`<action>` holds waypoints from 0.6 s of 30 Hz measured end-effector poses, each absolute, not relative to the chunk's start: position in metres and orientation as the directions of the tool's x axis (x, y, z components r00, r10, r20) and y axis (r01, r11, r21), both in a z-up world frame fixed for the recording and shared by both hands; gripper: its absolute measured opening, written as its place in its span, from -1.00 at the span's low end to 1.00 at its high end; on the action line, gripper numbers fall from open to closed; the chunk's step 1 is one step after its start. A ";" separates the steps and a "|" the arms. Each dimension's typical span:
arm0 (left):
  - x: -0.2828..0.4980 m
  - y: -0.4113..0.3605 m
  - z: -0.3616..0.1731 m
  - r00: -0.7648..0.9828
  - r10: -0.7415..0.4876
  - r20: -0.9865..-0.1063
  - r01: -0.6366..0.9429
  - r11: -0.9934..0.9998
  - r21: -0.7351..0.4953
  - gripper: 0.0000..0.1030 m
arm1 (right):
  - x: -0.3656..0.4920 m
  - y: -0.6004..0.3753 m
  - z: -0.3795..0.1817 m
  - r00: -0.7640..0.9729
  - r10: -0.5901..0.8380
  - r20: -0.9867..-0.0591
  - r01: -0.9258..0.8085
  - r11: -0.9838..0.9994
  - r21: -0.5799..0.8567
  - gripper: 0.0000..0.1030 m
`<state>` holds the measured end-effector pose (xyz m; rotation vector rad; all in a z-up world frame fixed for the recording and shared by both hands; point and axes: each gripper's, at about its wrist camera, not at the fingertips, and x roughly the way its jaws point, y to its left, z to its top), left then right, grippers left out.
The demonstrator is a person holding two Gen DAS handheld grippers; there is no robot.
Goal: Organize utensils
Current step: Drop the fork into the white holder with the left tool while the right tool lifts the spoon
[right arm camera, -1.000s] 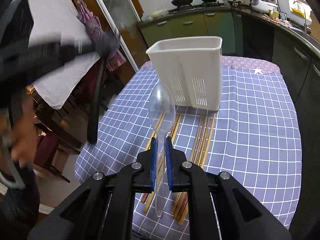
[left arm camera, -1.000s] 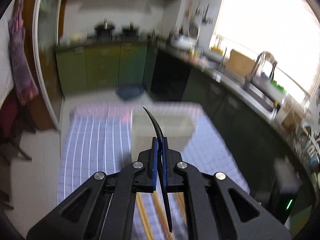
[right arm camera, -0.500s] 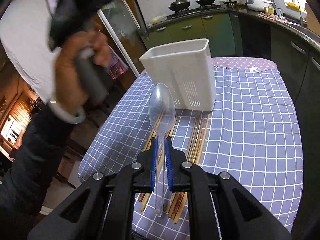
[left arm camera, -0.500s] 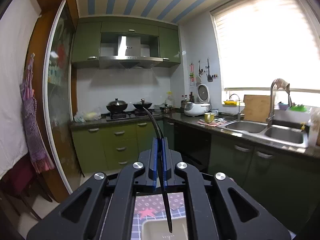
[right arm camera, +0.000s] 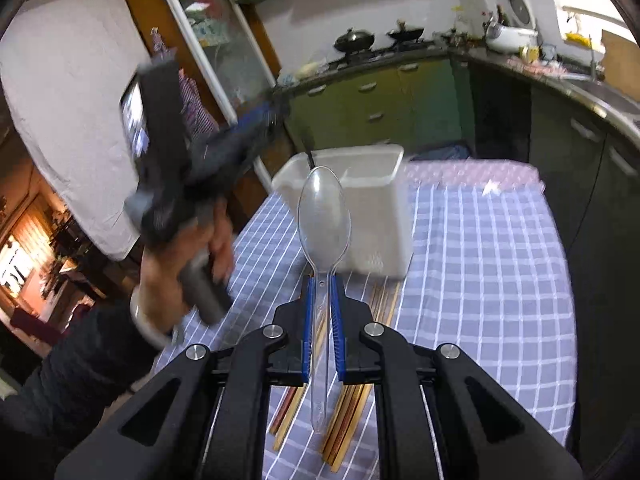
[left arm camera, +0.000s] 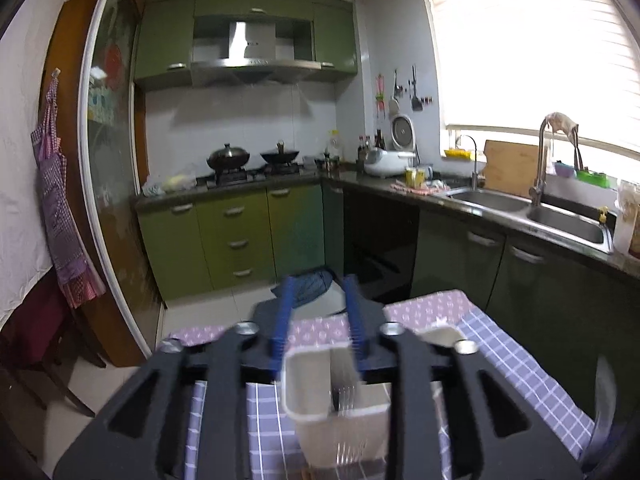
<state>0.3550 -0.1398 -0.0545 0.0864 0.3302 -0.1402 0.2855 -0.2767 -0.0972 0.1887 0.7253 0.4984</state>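
The right gripper (right arm camera: 321,332) stays clamped on the neck of a clear, light, slippery plastic spoon (right arm camera: 323,224), below the white slotted plastic caddy (right arm camera: 360,204) at twelve o'clock. The left gripper (left arm camera: 318,316) has just been opening, nothing between its pads.

A white plastic utensil holder (right arm camera: 372,208), rectangular with slotted lower walls and an inner divider, stands upright on the checked tablecloth toward the table's far left part. A thin dark utensil handle (right arm camera: 309,157) pokes above its rim at the near left compartment. A clear plastic spoon (right arm camera: 324,240) is off the table, bowl up and forward. Wooden chopsticks (right arm camera: 352,400) lie in loose bundles lengthwise near the table's front edge.
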 end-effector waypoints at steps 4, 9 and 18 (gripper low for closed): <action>0.338 -0.134 -0.051 0.933 -0.122 -0.339 0.150 0.987 0.058 -0.38 | 0.303 -0.279 -0.067 0.707 0.452 -0.544 -0.339 0.892 0.300 -0.82; 0.303 -0.108 -0.041 0.923 -0.103 -0.370 0.117 0.993 0.016 -0.23 | 0.323 -0.269 -0.021 0.835 0.372 -0.406 -0.302 0.926 0.228 -0.82; 0.249 -0.074 -0.046 0.895 -0.083 -0.438 0.111 0.993 0.037 -0.16 | 0.403 -0.231 -0.013 0.907 0.257 -0.333 -0.211 0.963 0.168 -0.81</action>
